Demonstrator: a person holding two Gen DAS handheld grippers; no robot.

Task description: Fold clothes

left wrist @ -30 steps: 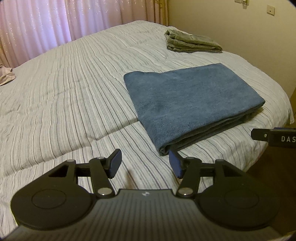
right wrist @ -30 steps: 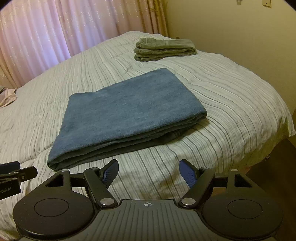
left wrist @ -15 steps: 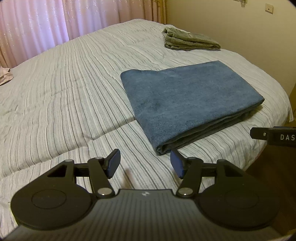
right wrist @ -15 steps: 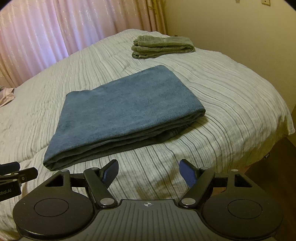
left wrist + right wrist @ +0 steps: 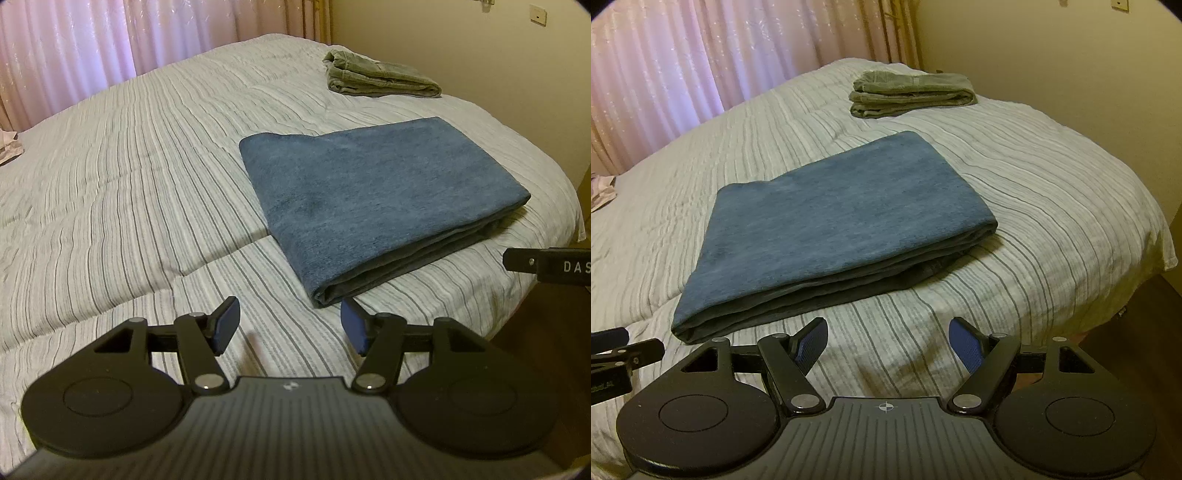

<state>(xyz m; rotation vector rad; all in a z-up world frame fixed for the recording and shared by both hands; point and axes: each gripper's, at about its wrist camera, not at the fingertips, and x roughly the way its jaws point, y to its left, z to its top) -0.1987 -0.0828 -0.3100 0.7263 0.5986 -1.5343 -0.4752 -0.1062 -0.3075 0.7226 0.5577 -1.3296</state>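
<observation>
While our left gripper (image 5: 290, 325) and right gripper (image 5: 888, 343) hover wide apart, empty, the folded blue terry towel (image 5: 834, 229) lies on the striped grey-white bedspread (image 5: 129, 177) just ahead.

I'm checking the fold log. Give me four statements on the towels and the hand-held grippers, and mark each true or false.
1. The blue towel lies folded on the bed. True.
2. The left hand-held gripper clamps the blue towel. False: it is open, short of the towel's near corner.
3. A folded grey towel lies beyond the blue one, apart from it. True.
4. The right hand-held gripper is shut. False: it is open and empty.
</observation>
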